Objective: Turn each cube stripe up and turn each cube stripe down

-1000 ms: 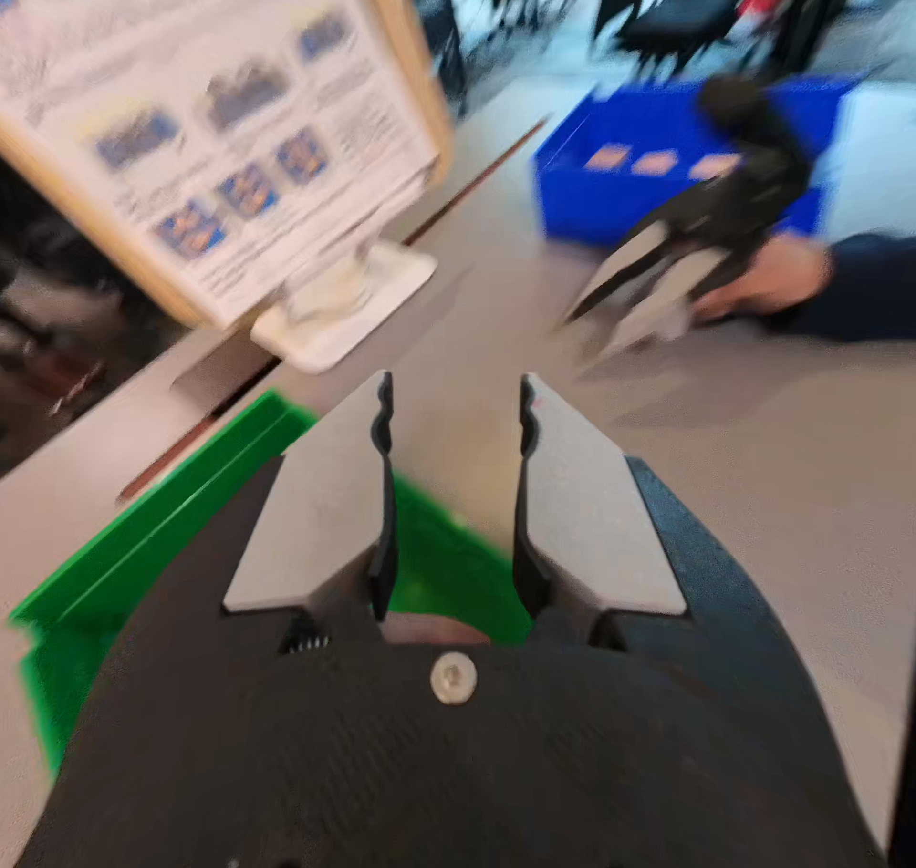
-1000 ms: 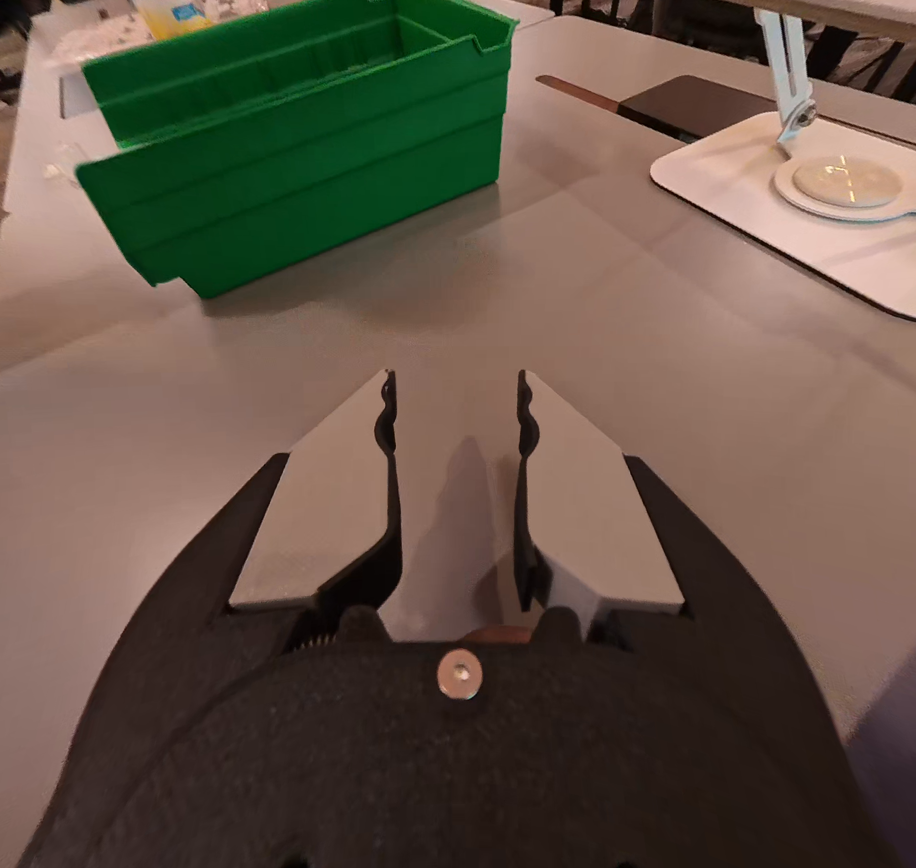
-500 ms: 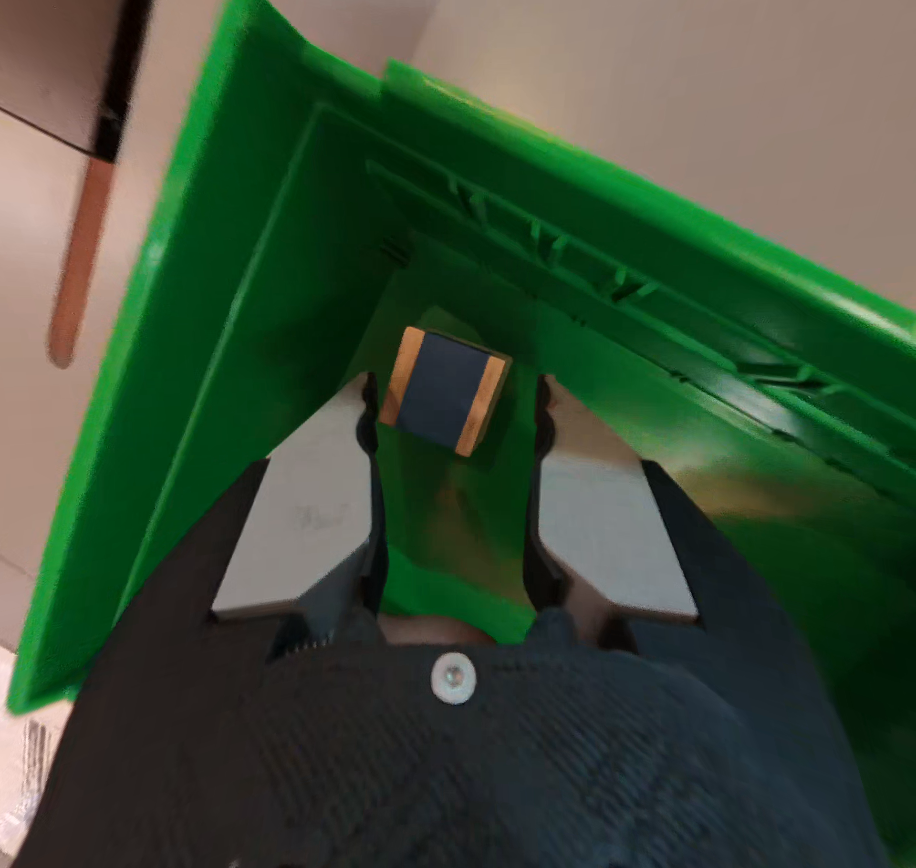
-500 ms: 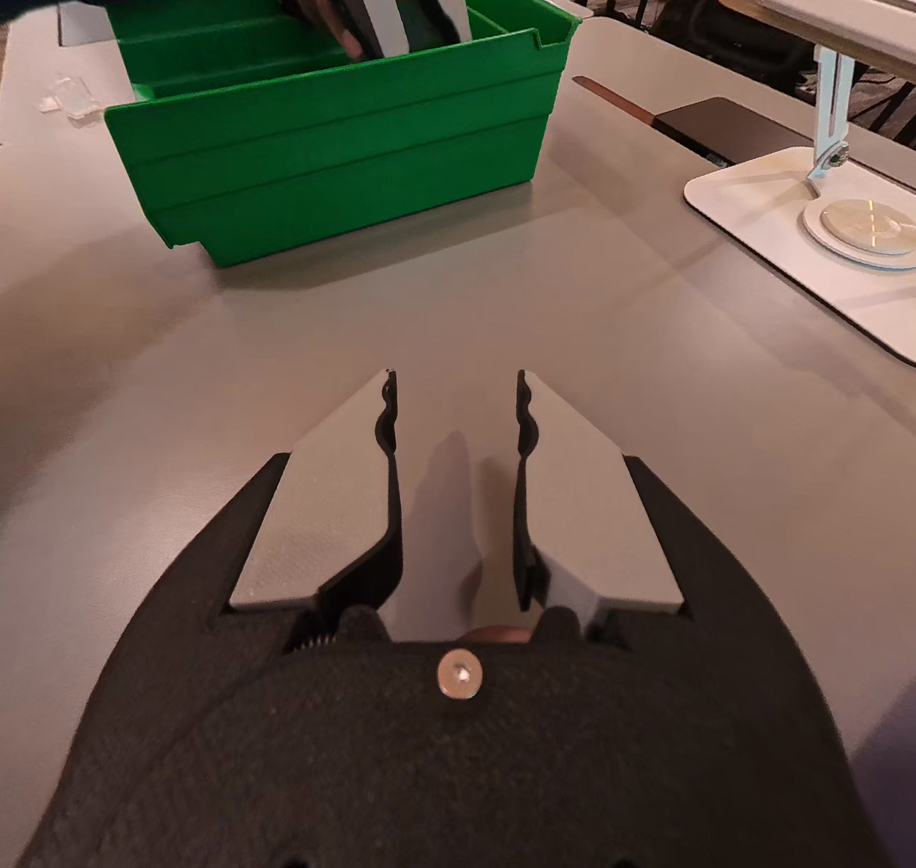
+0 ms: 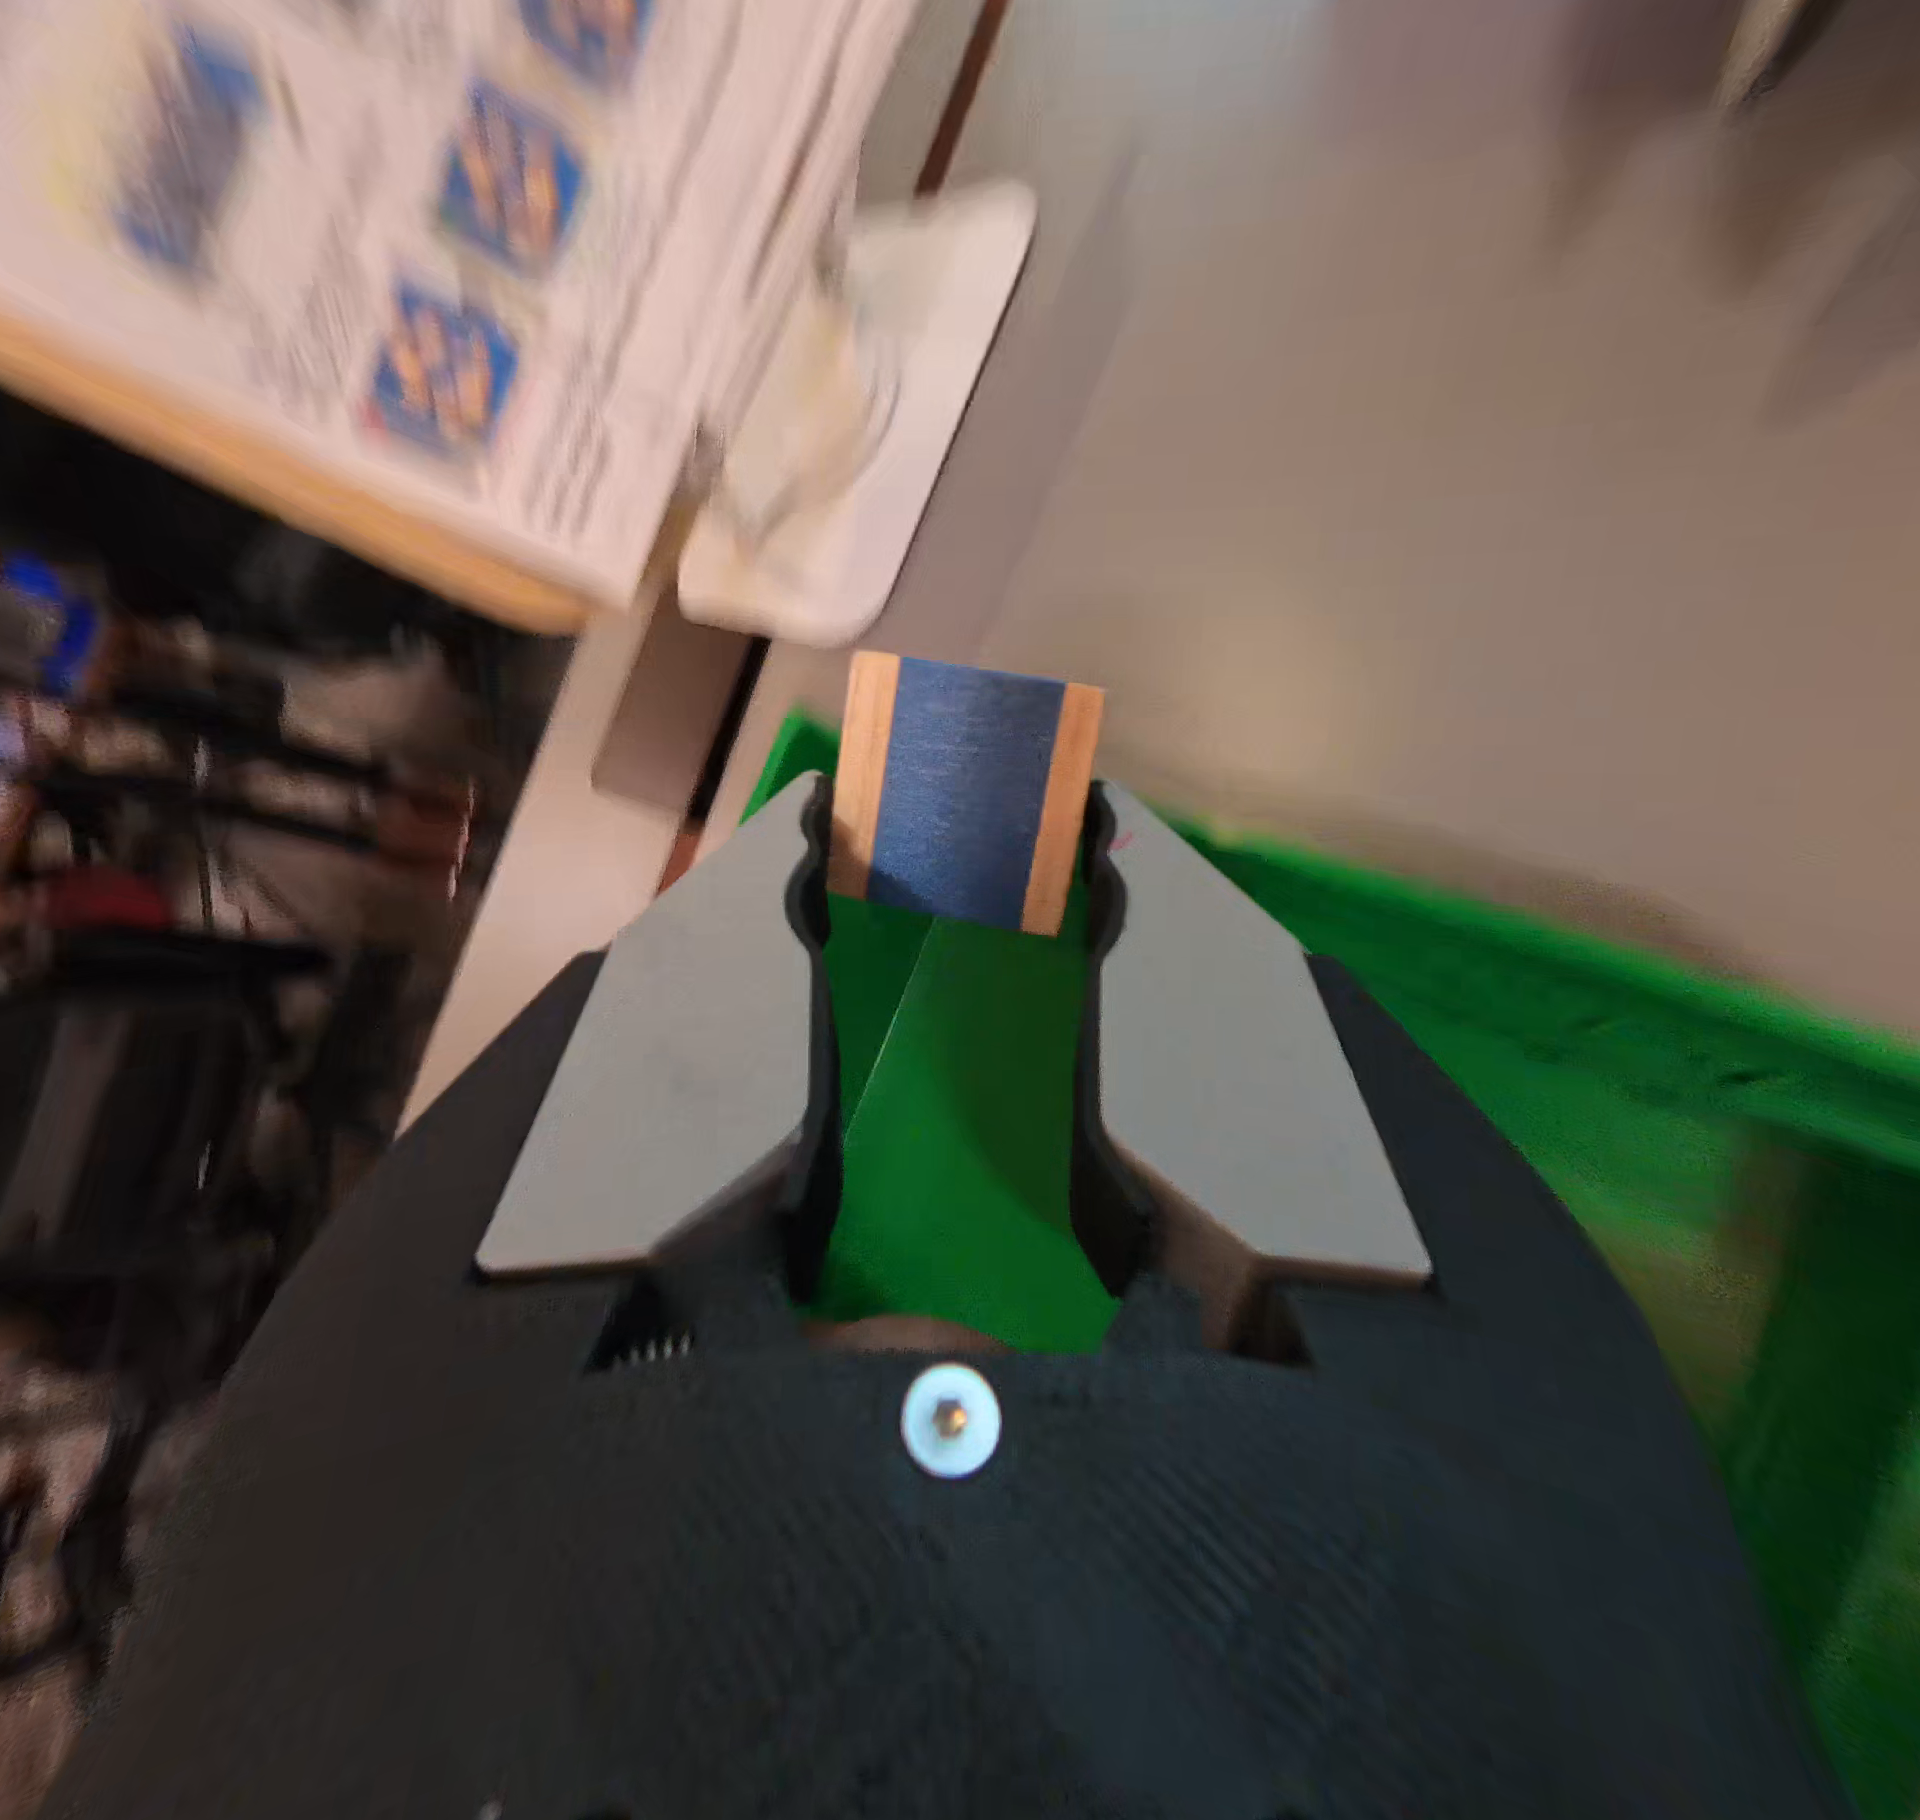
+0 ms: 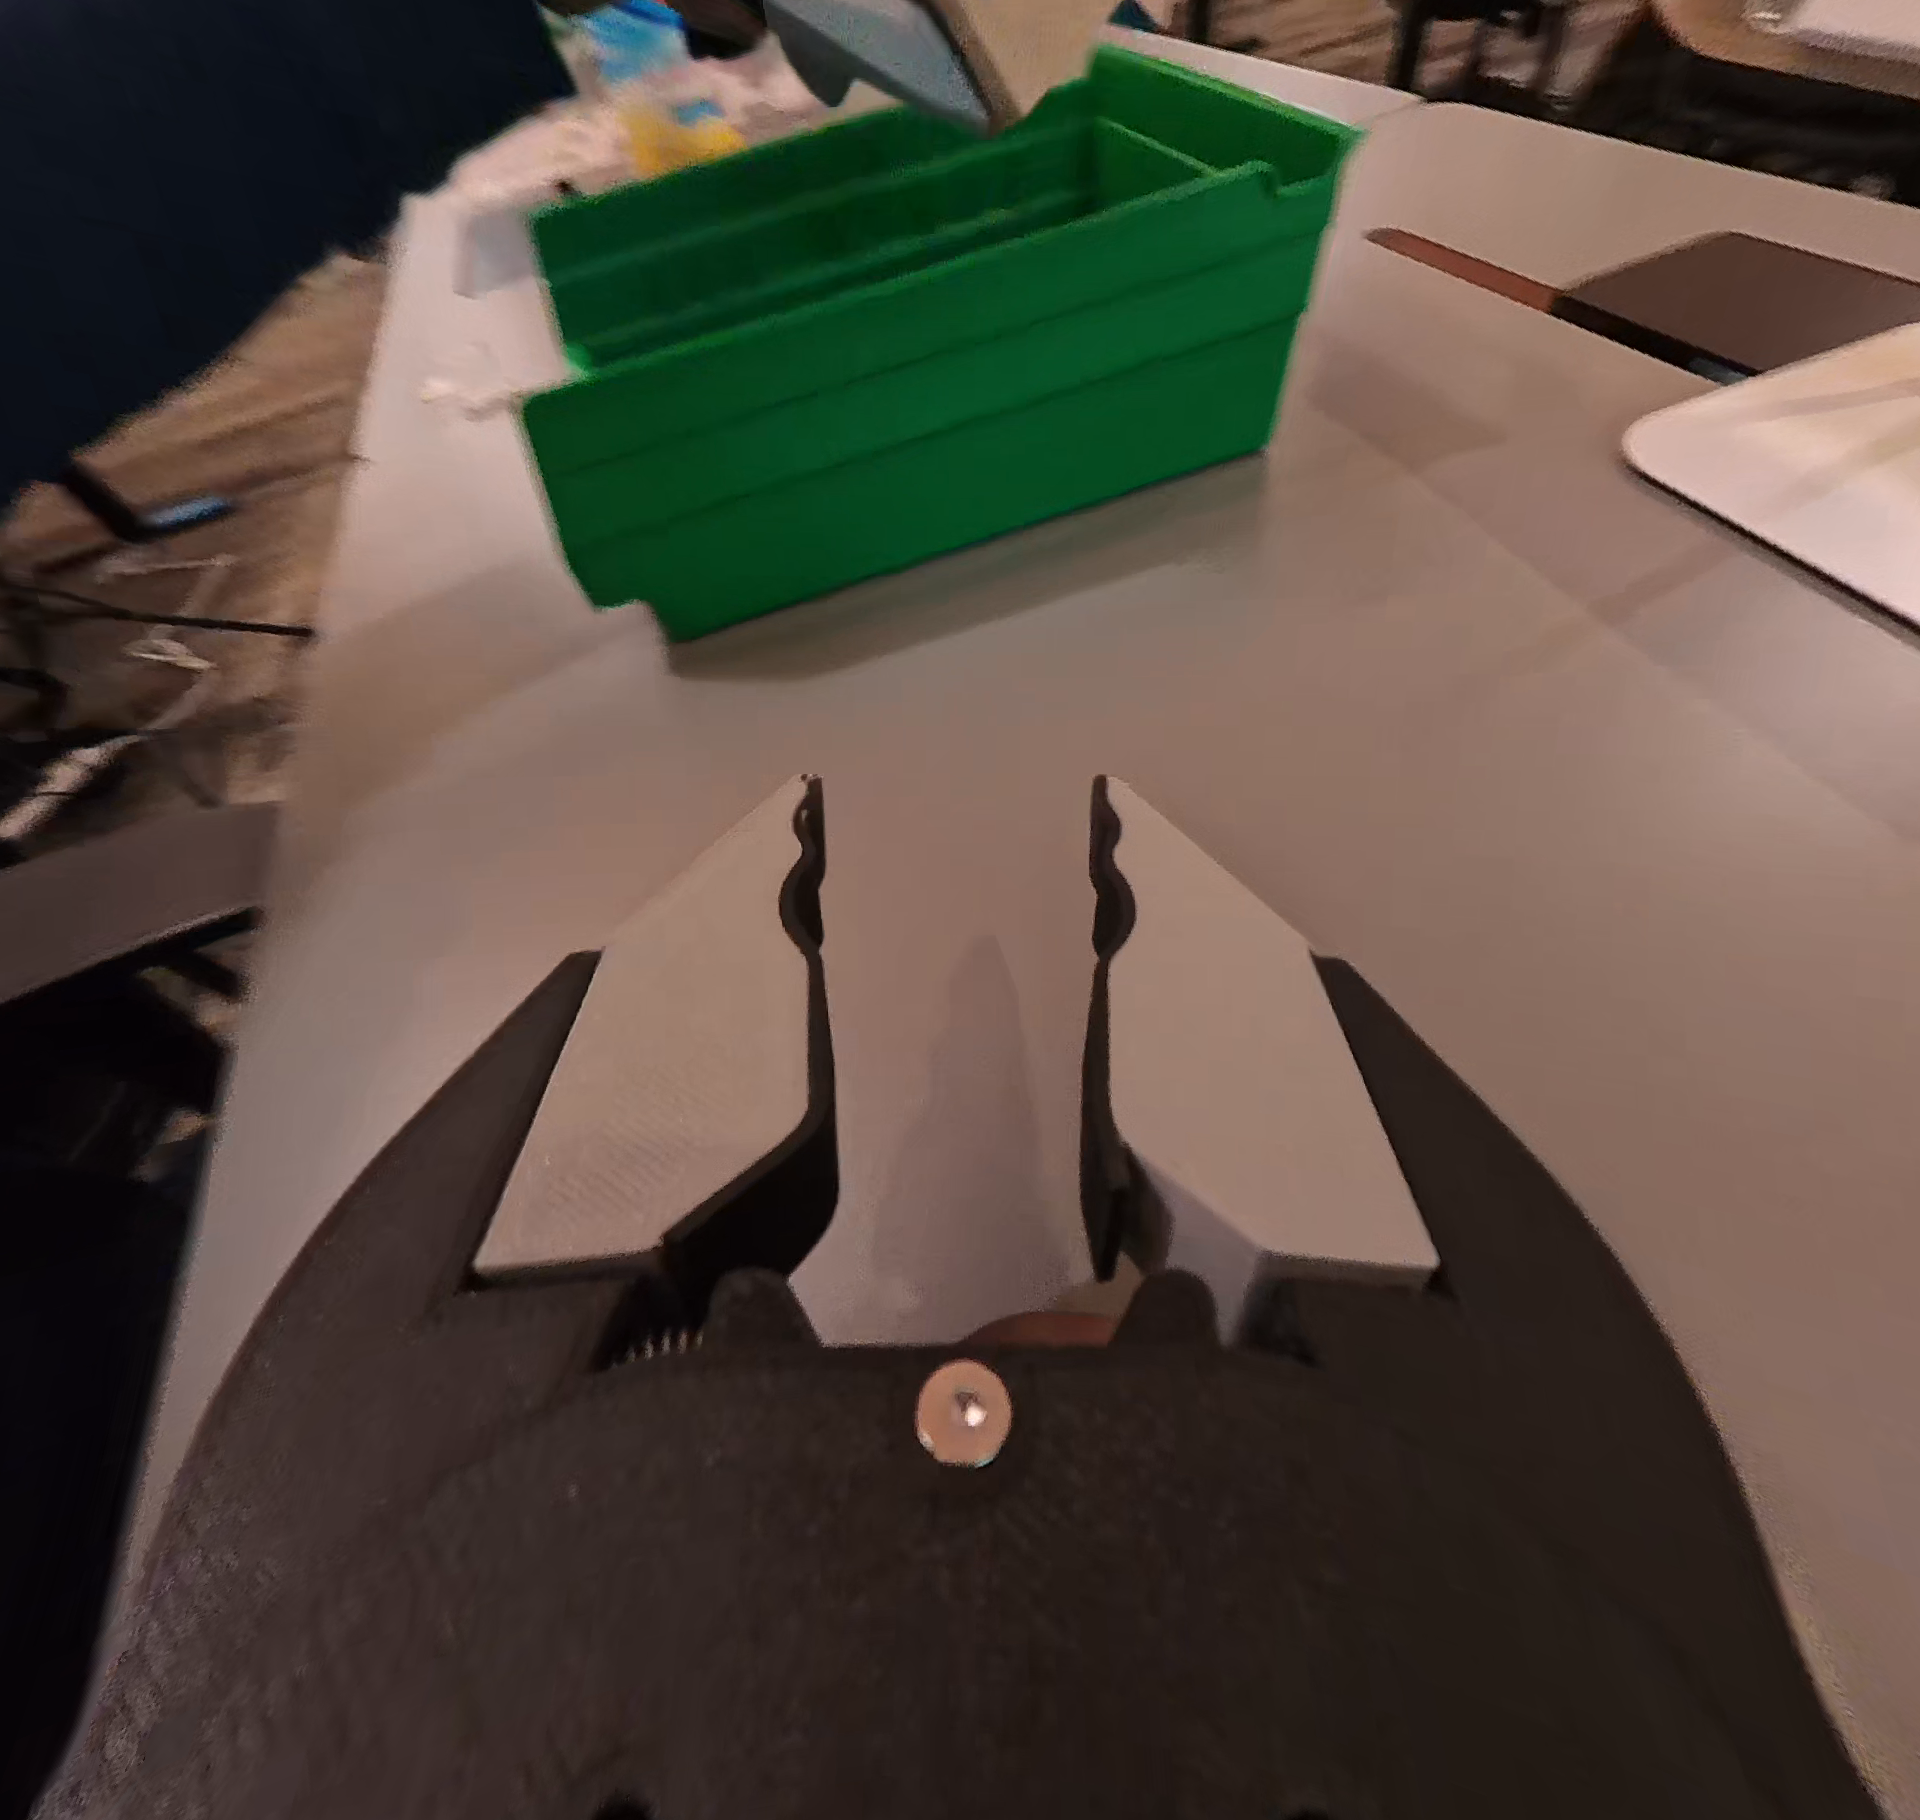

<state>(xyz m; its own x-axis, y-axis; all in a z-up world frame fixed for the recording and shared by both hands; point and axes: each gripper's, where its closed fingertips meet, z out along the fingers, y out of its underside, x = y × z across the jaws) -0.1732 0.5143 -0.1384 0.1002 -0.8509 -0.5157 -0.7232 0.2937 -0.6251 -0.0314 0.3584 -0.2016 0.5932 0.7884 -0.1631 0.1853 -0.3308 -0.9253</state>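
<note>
We see the left hand-held gripper (image 5: 961,840) squeezing the cube (image 5: 964,796) above the green bin (image 5: 1507,1022), blue stripe seemingly pointing forward and facing us, while the right hand-held gripper (image 6: 956,835) stays spread apart, holding nothing.

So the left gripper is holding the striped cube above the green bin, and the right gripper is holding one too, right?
Not quite. The left gripper does hold the striped cube above the green bin, but the right gripper holds nothing: the right wrist view shows its jaws apart over bare table.
</note>
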